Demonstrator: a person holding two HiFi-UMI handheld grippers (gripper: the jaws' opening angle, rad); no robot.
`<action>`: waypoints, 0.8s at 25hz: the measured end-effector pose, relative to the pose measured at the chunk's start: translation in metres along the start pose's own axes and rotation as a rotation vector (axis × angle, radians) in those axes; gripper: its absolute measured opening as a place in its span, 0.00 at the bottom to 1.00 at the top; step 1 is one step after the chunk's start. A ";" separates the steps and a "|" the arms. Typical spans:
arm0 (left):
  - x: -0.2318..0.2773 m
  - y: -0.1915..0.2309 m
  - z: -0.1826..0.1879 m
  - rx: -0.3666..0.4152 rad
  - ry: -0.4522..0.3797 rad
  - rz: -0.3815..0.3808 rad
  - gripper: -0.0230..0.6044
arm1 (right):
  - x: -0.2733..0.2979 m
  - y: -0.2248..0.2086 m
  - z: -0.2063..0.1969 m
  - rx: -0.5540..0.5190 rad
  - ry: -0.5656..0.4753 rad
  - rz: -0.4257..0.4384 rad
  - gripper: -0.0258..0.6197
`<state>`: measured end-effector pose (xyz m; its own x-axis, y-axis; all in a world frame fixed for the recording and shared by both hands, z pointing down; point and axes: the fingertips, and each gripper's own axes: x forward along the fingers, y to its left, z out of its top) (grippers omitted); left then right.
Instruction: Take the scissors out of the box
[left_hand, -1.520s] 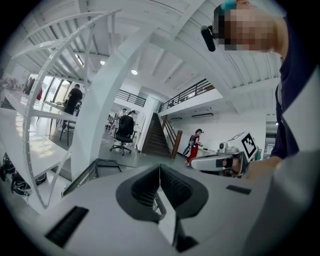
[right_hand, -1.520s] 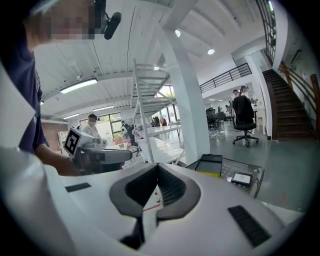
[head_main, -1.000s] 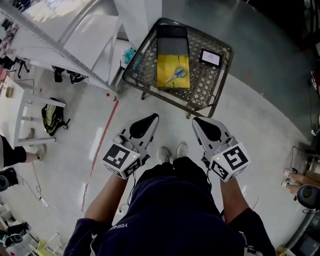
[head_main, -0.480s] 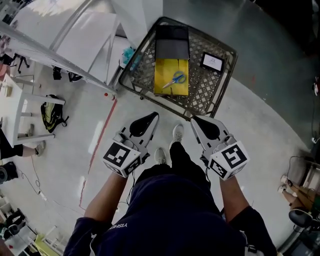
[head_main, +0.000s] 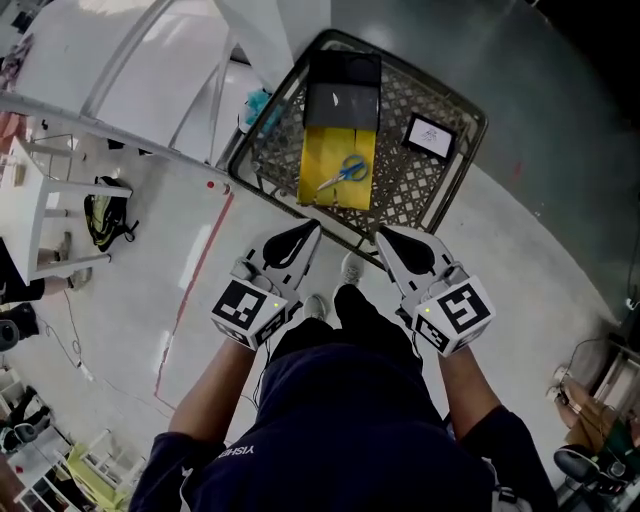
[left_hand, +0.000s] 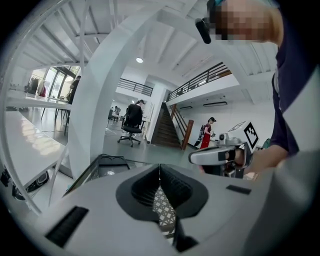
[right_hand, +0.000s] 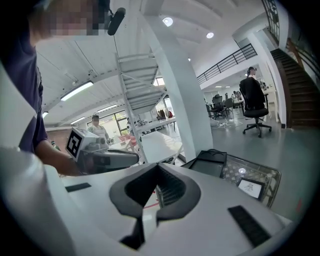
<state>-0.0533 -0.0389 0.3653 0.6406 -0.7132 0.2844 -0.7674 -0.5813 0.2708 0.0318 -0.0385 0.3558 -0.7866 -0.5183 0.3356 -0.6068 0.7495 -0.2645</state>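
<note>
Blue-handled scissors (head_main: 343, 172) lie on a flat yellow box (head_main: 340, 185) inside a wire-mesh basket (head_main: 462, 168) on the floor ahead. Behind the yellow box, a black case (head_main: 343, 88) rests in the basket. My left gripper (head_main: 308, 232) and right gripper (head_main: 385, 238) hover side by side just short of the basket's near rim, both shut and empty. In the left gripper view the left gripper (left_hand: 160, 167) has its tips together, with mesh showing beyond. The right gripper view shows the right gripper (right_hand: 159, 167) likewise shut, the basket (right_hand: 265, 175) ahead to the right.
A small framed card (head_main: 430, 135) lies in the basket's right corner. White stair framing (head_main: 150, 70) and a white column stand left of the basket. A bag (head_main: 100, 222) lies on the floor at left. My feet (head_main: 350, 270) are close to the basket.
The person has stepped forward, so the basket lies nearer to both grippers. Both grippers stay shut and side by side.
</note>
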 end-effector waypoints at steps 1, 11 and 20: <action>0.007 0.002 -0.001 0.006 0.010 0.004 0.08 | 0.002 -0.006 0.000 0.002 0.002 0.005 0.06; 0.051 0.016 -0.008 -0.001 0.061 0.038 0.08 | 0.020 -0.048 0.000 0.028 0.013 0.040 0.06; 0.080 0.037 -0.026 0.006 0.112 0.006 0.08 | 0.040 -0.067 0.000 0.043 0.039 0.037 0.06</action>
<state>-0.0292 -0.1073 0.4222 0.6347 -0.6686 0.3874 -0.7712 -0.5798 0.2628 0.0412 -0.1093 0.3867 -0.8042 -0.4735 0.3591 -0.5822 0.7491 -0.3161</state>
